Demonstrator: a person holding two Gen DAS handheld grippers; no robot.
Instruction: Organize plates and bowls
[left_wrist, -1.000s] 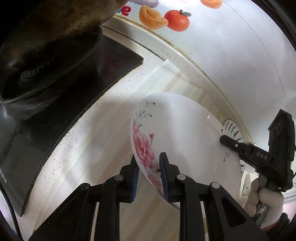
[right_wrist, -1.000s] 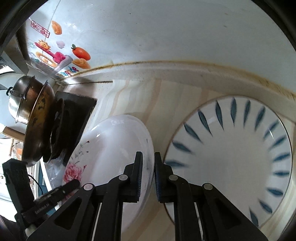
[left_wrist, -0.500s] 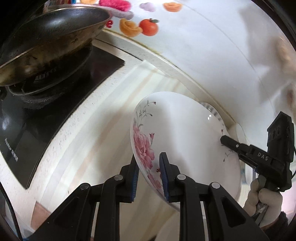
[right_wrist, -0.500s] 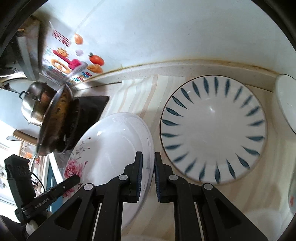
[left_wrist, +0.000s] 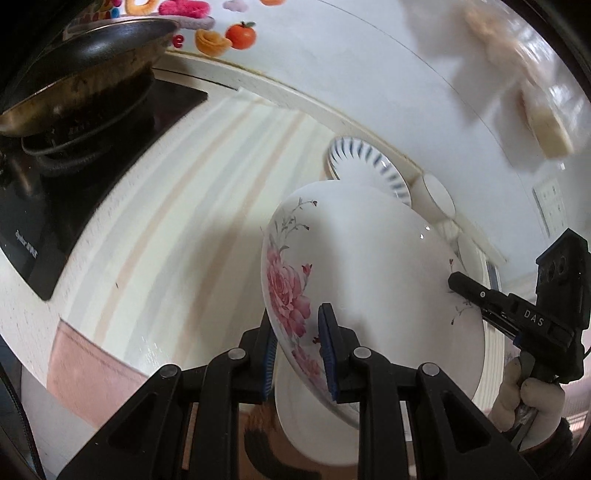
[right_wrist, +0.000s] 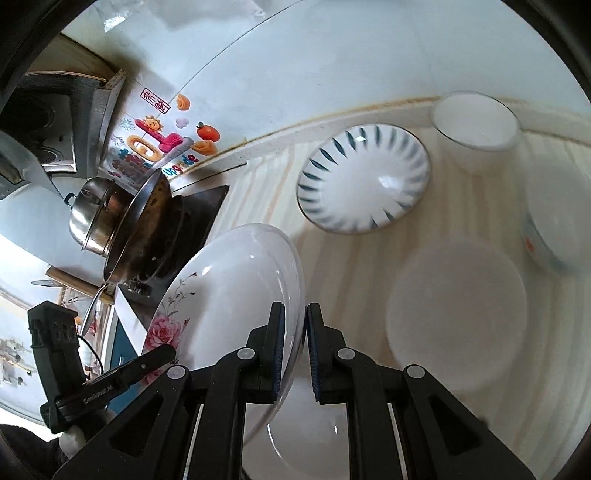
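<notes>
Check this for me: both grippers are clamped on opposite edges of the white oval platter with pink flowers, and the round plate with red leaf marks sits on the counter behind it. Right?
One detail is off. The leaf marks on the round plate are dark blue, not red; the right wrist view shows this. The rest holds: the left gripper and right gripper clamp opposite edges of the white oval platter with pink flowers.

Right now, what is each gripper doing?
Left gripper: shut on the flower plate.
Right gripper: shut on the same plate's other edge.
</notes>
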